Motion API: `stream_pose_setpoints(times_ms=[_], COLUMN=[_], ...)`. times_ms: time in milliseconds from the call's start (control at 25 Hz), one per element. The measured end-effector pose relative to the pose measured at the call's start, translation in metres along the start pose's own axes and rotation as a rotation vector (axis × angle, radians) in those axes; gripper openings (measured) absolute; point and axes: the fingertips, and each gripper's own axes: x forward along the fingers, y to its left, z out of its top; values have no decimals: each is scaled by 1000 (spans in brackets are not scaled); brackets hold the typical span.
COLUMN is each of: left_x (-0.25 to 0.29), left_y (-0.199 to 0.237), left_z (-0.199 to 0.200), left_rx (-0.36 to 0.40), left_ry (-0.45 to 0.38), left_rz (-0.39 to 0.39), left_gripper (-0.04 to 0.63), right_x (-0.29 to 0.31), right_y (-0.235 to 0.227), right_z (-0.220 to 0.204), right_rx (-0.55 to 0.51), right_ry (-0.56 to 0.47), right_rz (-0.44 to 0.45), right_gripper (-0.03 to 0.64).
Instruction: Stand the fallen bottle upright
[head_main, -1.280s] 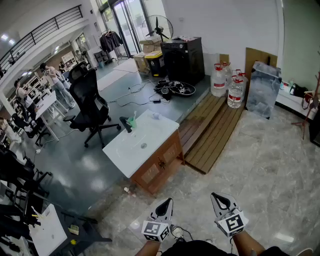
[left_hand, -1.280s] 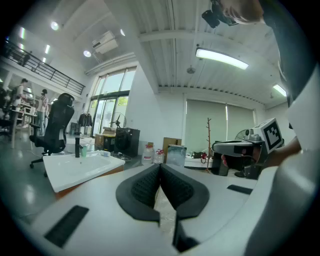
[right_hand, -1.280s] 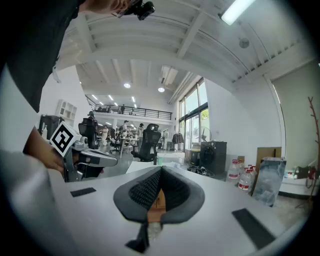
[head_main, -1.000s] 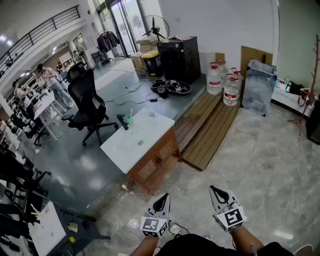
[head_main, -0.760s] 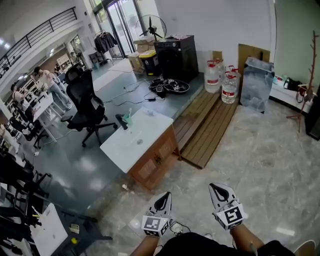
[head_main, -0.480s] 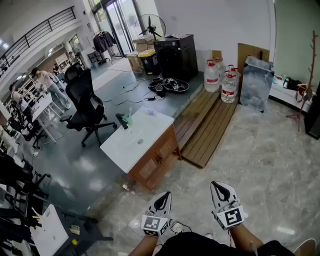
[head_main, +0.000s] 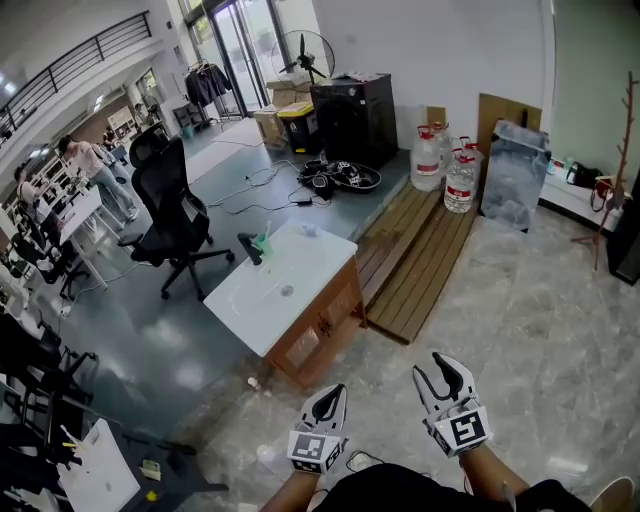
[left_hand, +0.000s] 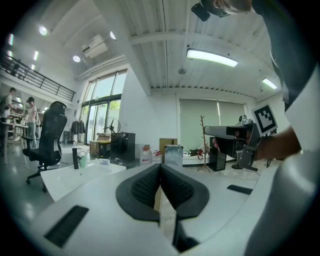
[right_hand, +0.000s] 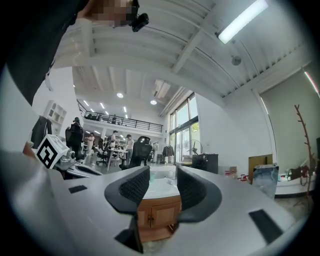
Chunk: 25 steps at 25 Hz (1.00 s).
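Note:
A small pale bottle (head_main: 308, 231) lies on its side near the far edge of a white sink counter (head_main: 300, 275) on a wooden cabinet. In the left gripper view the bottle (left_hand: 104, 161) shows beyond a black tap and a green cup. Both grippers hang well short of the cabinet, over the marble floor. My left gripper (head_main: 330, 398) (left_hand: 160, 169) is shut with nothing in it. My right gripper (head_main: 446, 370) (right_hand: 163, 181) has just been opening; its jaws stand a little apart and nothing is between them. The counter shows far off through the gap.
A black tap (head_main: 250, 248) and green cup (head_main: 263, 243) stand on the counter's left end. A black office chair (head_main: 172, 205) is left of the cabinet. A wooden platform (head_main: 420, 255), water jugs (head_main: 440, 160) and a black cabinet (head_main: 360, 118) lie behind. People stand at desks far left.
The right gripper's jaws have parted from shut. Both grippers have shifted a little in the head view, and the cabinet sits slightly nearer and lower in it.

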Motion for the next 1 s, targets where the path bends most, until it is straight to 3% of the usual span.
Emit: stream_pose_setpoints(times_ms=[80, 240, 360, 720, 1000], left_x=[-1, -5, -4, 8, 58], left_y=[13, 36, 58, 107, 123], left_z=[-1, -2, 1, -2, -16], left_rx=[-3, -13, -3, -14, -36], left_ry=[0, -19, -39, -40, 5], left_rz=[-7, -45, -62, -59, -63], left_gripper=[17, 17, 17, 17, 17], right_x=[13, 40, 60, 111, 157], right_y=[7, 22, 35, 40, 1], right_z=[-9, -8, -19, -51, -78], right_rx=[-7, 14, 24, -7, 11], right_ry=[48, 4, 49, 161, 184], right_rz=[-9, -38, -31, -77, -80], right_gripper=[194, 268, 337, 589, 598])
